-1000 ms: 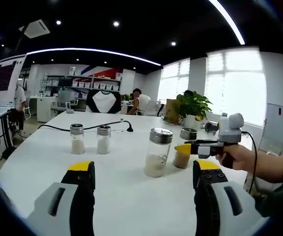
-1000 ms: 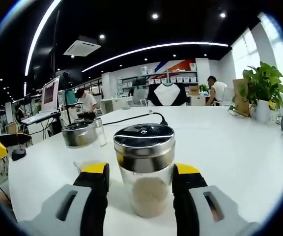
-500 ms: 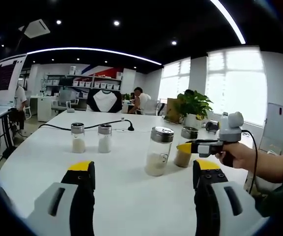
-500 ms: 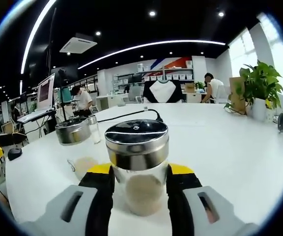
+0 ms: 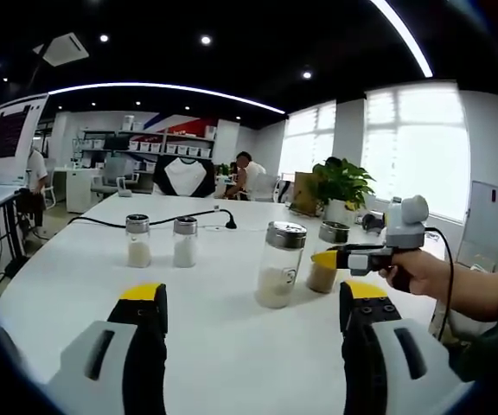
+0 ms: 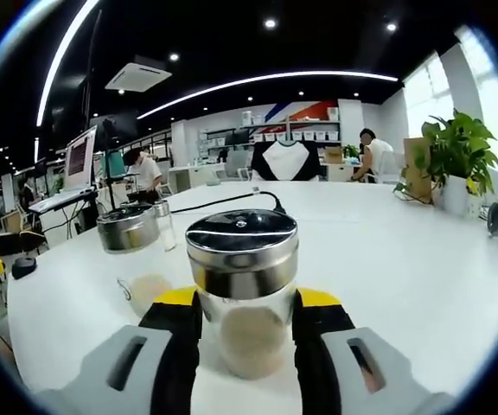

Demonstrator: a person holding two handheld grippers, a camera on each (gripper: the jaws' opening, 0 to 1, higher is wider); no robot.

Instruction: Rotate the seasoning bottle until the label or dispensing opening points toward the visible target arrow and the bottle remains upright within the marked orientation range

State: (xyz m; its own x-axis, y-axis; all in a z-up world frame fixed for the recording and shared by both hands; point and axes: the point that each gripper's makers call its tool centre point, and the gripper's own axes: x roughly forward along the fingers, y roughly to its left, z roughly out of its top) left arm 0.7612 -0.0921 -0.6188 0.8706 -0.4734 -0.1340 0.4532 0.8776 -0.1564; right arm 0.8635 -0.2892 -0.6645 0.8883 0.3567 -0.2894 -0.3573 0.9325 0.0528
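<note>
A glass seasoning bottle (image 6: pixel 244 298) with a steel lid and pale brown powder stands upright on the white table (image 6: pixel 405 259). My right gripper (image 6: pixel 245 322) is shut on its lower body, one yellow-tipped jaw on each side. In the left gripper view the same bottle (image 5: pixel 322 275) stands at centre right, with the right gripper (image 5: pixel 326 258) reaching it from the right in a person's hand (image 5: pixel 415 273). My left gripper (image 5: pixel 249 303) hangs open over bare table, well short of the bottles.
A taller bottle of white powder (image 5: pixel 277 266) stands just left of the held one. Two small shakers (image 5: pixel 138 241) (image 5: pixel 184 241) stand further left. A black cable (image 5: pixel 158 224) crosses the far table, and a potted plant (image 5: pixel 340 186) sits at the back right.
One second ago the right jaws stood apart on both sides of the bottle; they have closed onto it. The left gripper has stayed open and hardly moved.
</note>
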